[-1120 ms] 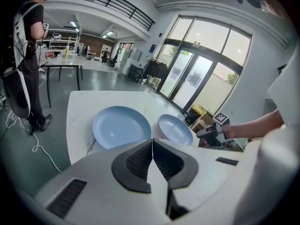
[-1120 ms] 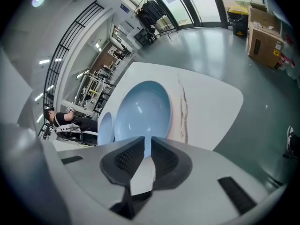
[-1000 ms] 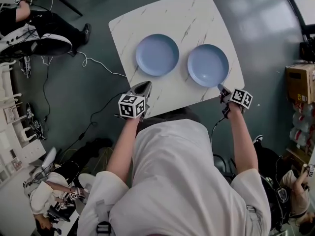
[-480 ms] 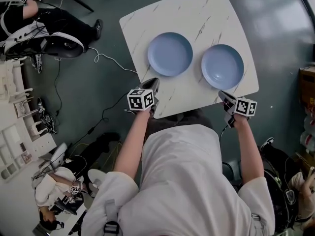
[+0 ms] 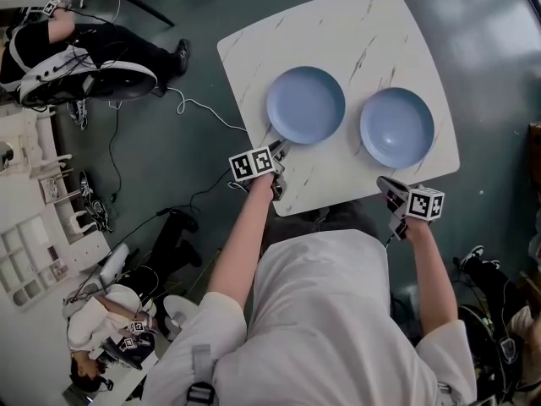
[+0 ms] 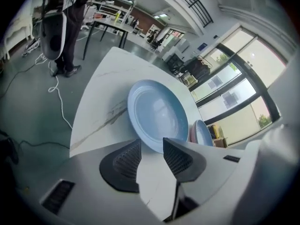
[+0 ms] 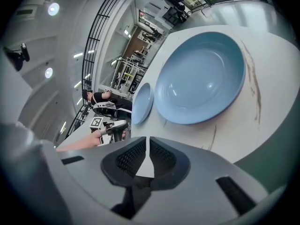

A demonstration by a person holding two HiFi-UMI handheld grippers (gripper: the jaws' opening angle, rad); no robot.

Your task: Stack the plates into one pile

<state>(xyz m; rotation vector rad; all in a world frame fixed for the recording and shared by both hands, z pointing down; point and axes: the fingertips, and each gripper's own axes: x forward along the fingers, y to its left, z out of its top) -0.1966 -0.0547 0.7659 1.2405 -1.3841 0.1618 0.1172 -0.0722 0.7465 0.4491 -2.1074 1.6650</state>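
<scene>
Two light blue plates lie side by side on a white marble table (image 5: 338, 24). The left plate (image 5: 305, 105) (image 6: 157, 114) is just ahead of my left gripper (image 5: 276, 149) (image 6: 151, 144). That gripper's jaws have just been opening, and the plate's near rim sits at their tips with nothing pressed between the pads. The right plate (image 5: 396, 127) (image 7: 201, 78) lies in front of my right gripper (image 5: 386, 182) (image 7: 148, 142), which is shut and empty at the table's near edge. In the right gripper view the left plate (image 7: 142, 102) and the left gripper (image 7: 112, 125) show at the left.
A person in dark clothes (image 5: 93, 45) sits beyond the table's left side, with a white cable (image 5: 207, 108) lying on the floor. White shelving (image 5: 34, 227) and another person (image 5: 106, 328) are at the lower left. The table's near edge (image 5: 338, 205) runs just in front of me.
My left gripper has come down to the left plate's near rim, rolled, and opened its jaws. My right gripper has drawn back from the right plate's rim toward the table edge.
</scene>
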